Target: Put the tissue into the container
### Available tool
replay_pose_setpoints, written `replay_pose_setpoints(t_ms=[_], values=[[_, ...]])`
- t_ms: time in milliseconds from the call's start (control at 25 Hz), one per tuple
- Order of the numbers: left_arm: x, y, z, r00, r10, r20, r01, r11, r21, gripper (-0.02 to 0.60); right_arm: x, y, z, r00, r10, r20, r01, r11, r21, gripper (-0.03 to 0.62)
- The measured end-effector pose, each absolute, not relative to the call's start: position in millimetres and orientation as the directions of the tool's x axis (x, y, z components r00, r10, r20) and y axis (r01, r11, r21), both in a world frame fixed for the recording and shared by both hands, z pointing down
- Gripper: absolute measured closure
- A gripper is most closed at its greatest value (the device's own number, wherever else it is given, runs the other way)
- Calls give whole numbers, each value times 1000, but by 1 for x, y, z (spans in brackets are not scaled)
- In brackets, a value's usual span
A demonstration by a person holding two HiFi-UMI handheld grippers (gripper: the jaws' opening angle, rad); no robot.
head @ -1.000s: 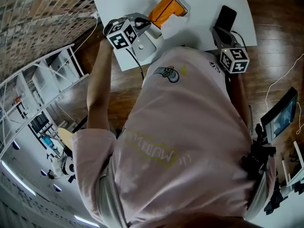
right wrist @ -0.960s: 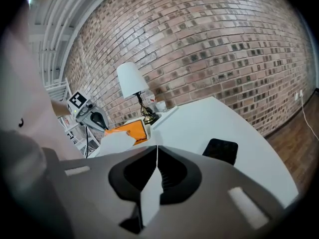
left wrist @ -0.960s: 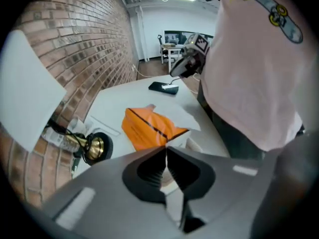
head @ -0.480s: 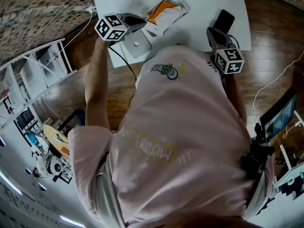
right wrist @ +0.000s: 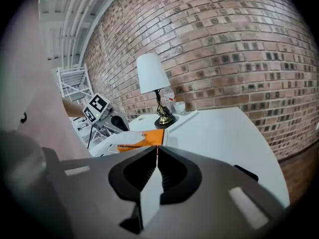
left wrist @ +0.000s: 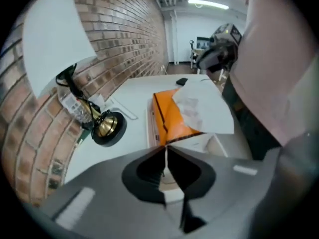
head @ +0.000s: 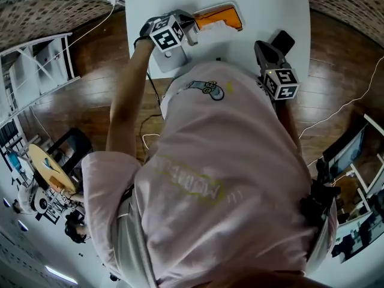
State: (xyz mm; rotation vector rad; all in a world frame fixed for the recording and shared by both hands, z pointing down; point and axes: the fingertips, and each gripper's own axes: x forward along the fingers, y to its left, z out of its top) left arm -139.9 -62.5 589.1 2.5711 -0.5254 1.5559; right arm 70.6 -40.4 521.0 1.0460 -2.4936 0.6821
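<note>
An orange tissue pack (head: 217,18) lies in a clear shallow container (head: 240,17) at the far side of the white table (head: 264,5). A white tissue (left wrist: 204,106) sticks up out of the pack (left wrist: 172,118). My left gripper (head: 191,27) is at the pack's left end, jaws shut, with nothing visible between them; in its own view the tips (left wrist: 165,148) meet just before the pack's near corner. My right gripper (head: 263,48) hovers shut and empty over the table's near right part, aimed at the pack (right wrist: 144,137) from a distance.
A lamp with a white shade (left wrist: 55,39) and brass base (left wrist: 107,128) stands by the brick wall. A black phone (head: 283,41) lies right of my right gripper. A pale flat device (head: 171,57) with a cable sits under my left gripper. My torso hides the table's near edge.
My left gripper swung out to the left and came back to the orange pack's left end. My right gripper edged slightly forward over the table.
</note>
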Motion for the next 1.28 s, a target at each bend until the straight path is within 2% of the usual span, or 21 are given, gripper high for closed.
replay_pose_setpoints(t_ms=[40,80,120,160,200,240,320,400,440,520,600,680,800,960,1280], values=[[-140,-65,591,388,-271,881,-317,-937,-148,561,68,-40,518,-673,-563,479,-726,625,-286,586],[-145,-68,589,366,-300,881,-316,-931,-186,542,66,-40,516,-682,-561,470,-717,638,-280,549],[-153,-70,583,359,-327,874,-337,-919,-205,512,67,-39,515,-691,-556,462,-709,648,-279,476],[-164,-72,575,359,-348,866,-377,-903,-206,457,68,-38,513,-698,-551,456,-702,653,-286,425],[-176,-73,562,364,-369,855,-426,-882,-199,381,71,-38,511,-705,-550,449,-698,650,-300,404],[-189,-74,546,376,-396,838,-483,-855,-188,350,74,-40,507,-711,-554,434,-696,640,-324,401],[-209,-74,498,469,-478,742,-633,-768,-95,333,81,-49,489,-727,-581,367,-687,597,-415,401],[-219,-70,429,627,-613,481,-752,-637,170,333,88,-62,466,-732,-622,278,-657,536,-530,401],[-224,-65,394,663,-688,296,-747,-578,330,340,92,-68,457,-726,-643,245,-645,511,-568,400],[-236,-48,344,599,-801,-26,-662,-513,547,374,95,-79,444,-706,-674,219,-651,495,-576,399],[-240,-25,330,494,-856,-152,-639,-476,604,421,89,-84,439,-694,-683,228,-679,516,-523,398],[-224,-5,332,464,-876,-127,-694,-449,563,427,78,-83,438,-702,-668,247,-685,539,-489,398],[-190,14,343,472,-882,-1,-794,-425,433,470,67,-75,437,-719,-647,255,-675,562,-478,399],[-170,22,350,499,-856,134,-852,-457,257,476,59,-70,434,-733,-635,246,-668,601,-439,399],[-190,8,338,451,-882,135,-882,-418,217,497,44,-84,425,-741,-633,224,-655,610,-446,399]])
